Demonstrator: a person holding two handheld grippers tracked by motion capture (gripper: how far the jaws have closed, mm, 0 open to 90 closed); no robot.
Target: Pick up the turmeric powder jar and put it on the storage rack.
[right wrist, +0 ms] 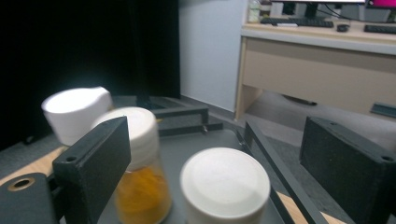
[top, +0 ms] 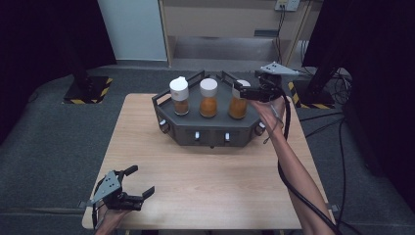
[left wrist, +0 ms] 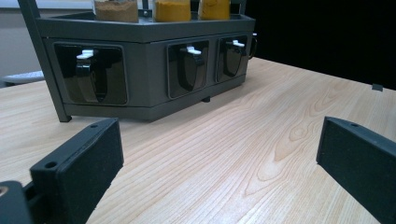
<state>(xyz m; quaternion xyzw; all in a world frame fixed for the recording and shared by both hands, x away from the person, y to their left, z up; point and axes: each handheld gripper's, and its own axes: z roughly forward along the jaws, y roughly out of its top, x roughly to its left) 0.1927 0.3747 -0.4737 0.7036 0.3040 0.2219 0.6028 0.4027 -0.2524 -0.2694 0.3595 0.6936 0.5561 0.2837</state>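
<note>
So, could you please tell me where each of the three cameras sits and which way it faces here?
High view: above the near table edge, looking forward and down on the spice rack; both forearms, left gripper and right gripper show.
Left gripper view: low over the table, facing the rack's front; its open jaws show.
Right gripper view: above the rack, looking down at the nearest jar between its open jaws.
All three views share the rack and jars.

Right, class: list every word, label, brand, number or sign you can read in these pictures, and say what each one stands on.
None can be read.
The three spice jars show no label.
The rack front carries no lettering.
The monitor on the far desk is too small and blurred to read.
The black and yellow stripes on the stand base are a marking only.
</note>
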